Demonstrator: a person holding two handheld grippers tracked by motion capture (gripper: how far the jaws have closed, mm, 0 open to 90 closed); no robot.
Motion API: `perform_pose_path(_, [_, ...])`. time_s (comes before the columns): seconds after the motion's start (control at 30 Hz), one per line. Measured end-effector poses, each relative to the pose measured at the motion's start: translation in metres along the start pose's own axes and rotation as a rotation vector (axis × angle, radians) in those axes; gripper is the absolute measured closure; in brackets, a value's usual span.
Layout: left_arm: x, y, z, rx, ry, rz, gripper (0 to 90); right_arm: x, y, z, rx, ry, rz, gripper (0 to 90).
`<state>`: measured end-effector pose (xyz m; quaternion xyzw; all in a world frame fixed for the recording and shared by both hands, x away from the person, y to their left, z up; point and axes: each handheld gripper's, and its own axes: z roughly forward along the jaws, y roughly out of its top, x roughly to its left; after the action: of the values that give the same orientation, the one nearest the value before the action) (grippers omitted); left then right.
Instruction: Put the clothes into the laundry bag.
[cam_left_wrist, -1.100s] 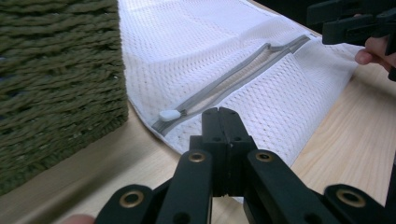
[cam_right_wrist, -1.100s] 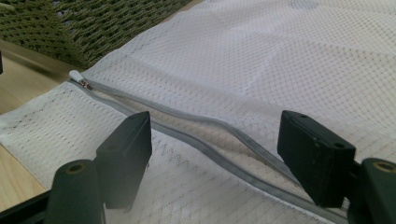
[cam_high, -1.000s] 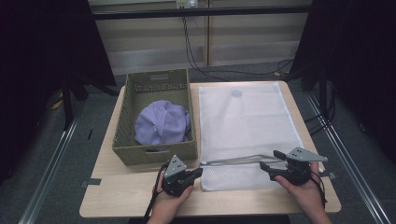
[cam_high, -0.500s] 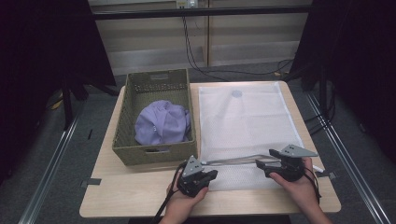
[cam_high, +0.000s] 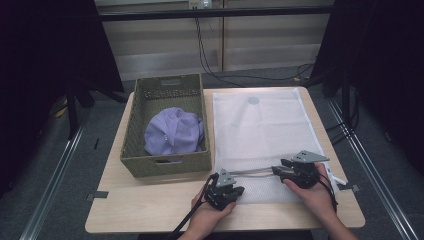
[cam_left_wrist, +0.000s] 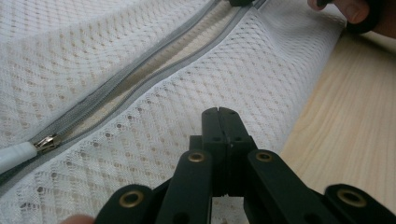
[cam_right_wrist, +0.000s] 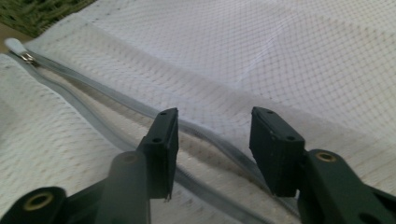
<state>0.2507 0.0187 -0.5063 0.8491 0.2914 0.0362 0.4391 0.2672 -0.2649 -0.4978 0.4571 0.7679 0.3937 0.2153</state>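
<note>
A white mesh bag (cam_high: 265, 135) lies flat on the right half of the table (cam_high: 150, 210), its near edge close to the person's hands. A grey zipper (cam_high: 255, 171) runs left to right across the bag's near end and stands open, with the table's wood showing through the gap in both gripper views. The zipper pull (cam_left_wrist: 45, 142) sits at the left end of the opening, beside a white tab.

The left gripper (cam_high: 226, 189) rests at the bag's near left corner, its jaws pressed together over the mesh just near of the zipper; whether any mesh is pinched between them cannot be told. The right gripper (cam_high: 286, 172) is on the right part of the zipper, jaws spread wide and straddling the zipper line, its fingers (cam_right_wrist: 161, 140) down at the mesh.

To the left of the bag stands a woven basket (cam_high: 132, 145), touching or just beside the bag's left edge. A lilac cap (cam_high: 174, 132) lies inside it, towards the near right.
</note>
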Motion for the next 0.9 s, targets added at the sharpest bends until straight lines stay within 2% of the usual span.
perform_pose_path(0.03, [0.002, 0.000, 0.002, 0.030, -0.005, -0.002, 90.0, 0.000, 0.002, 0.003, 0.004, -0.011, -0.018, 58.1])
perform_pose_path(0.07, [0.002, 0.000, 0.002, 0.030, -0.005, -0.002, 90.0, 0.000, 0.002, 0.003, 0.004, -0.011, -0.018, 58.1])
perform_pose_path(0.13, [0.006, 0.000, 0.001, 0.029, -0.024, -0.042, 90.0, 0.001, 0.005, 0.009, 0.036, -0.003, -0.040, 63.4])
perform_pose_path(0.17, [0.007, 0.000, 0.001, 0.031, -0.026, -0.048, 90.0, 0.001, 0.004, 0.011, 0.048, 0.007, -0.047, 68.0])
perform_pose_path(0.2, [0.007, 0.000, 0.001, 0.031, -0.026, -0.048, 90.0, 0.001, 0.004, 0.011, 0.048, 0.007, -0.047, 68.0])
perform_pose_path(0.27, [0.008, 0.000, 0.001, 0.029, -0.033, -0.061, 90.0, -0.001, 0.006, 0.014, 0.071, 0.034, -0.076, 82.7])
perform_pose_path(0.3, [0.008, 0.000, 0.001, 0.029, -0.034, -0.061, 90.0, -0.002, 0.008, 0.014, 0.081, 0.042, -0.065, 88.6])
perform_pose_path(0.37, [0.008, -0.001, 0.001, 0.024, -0.036, -0.063, 90.0, -0.004, 0.010, 0.013, 0.078, 0.055, -0.053, 89.1])
perform_pose_path(0.43, [0.008, -0.001, 0.001, 0.026, -0.035, -0.061, 90.0, -0.008, 0.017, 0.009, 0.039, 0.057, -0.023, 89.6])
perform_pose_path(0.47, [0.008, 0.000, 0.001, 0.030, -0.034, -0.059, 90.0, -0.011, 0.025, 0.002, -0.022, 0.060, 0.006, 89.6])
perform_pose_path(0.5, [0.008, -0.001, 0.000, 0.028, -0.025, -0.056, 90.0, -0.012, 0.028, -0.001, -0.050, 0.062, 0.013, 89.7])
perform_pose_path(0.57, [0.009, -0.001, 0.000, 0.024, -0.027, -0.056, 90.0, -0.012, 0.032, -0.008, -0.092, 0.064, 0.004, 89.7])
perform_pose_path(0.6, [0.009, -0.001, -0.001, 0.039, -0.019, -0.050, 90.0, -0.012, 0.032, -0.008, -0.092, 0.064, 0.004, 89.7])
perform_pose_path(0.63, [0.010, -0.002, -0.001, 0.024, -0.021, -0.059, 90.0, -0.010, 0.035, -0.016, -0.138, 0.064, -0.009, 89.8])
perform_pose_path(0.67, [0.010, -0.002, -0.001, 0.025, -0.016, -0.058, 90.0, -0.010, 0.035, -0.016, -0.138, 0.064, -0.009, 89.8])
perform_pose_path(0.7, [0.010, -0.002, -0.002, 0.025, -0.011, -0.056, 90.0, -0.009, 0.041, -0.024, -0.190, 0.055, -0.008, 89.8])
perform_pose_path(0.73, [0.010, -0.002, -0.002, 0.025, -0.011, -0.056, 90.0, -0.009, 0.041, -0.024, -0.190, 0.055, -0.008, 89.8])
perform_pose_path(0.77, [0.009, -0.002, -0.002, 0.023, 0.001, -0.056, 90.0, -0.010, 0.047, -0.034, -0.246, 0.072, 0.017, 89.8])
perform_pose_path(0.8, [0.009, -0.002, -0.002, 0.023, 0.001, -0.056, 90.0, -0.010, 0.047, -0.034, -0.246, 0.072, 0.017, 89.8])
perform_pose_path(0.83, [0.008, -0.002, -0.002, 0.027, 0.014, -0.041, 90.0, -0.009, 0.049, -0.039, -0.273, 0.090, 0.031, 89.7])
perform_pose_path(0.9, [0.008, -0.002, -0.002, 0.027, 0.016, -0.038, 90.0, -0.006, 0.047, -0.036, -0.234, 0.103, 0.021, 89.3])
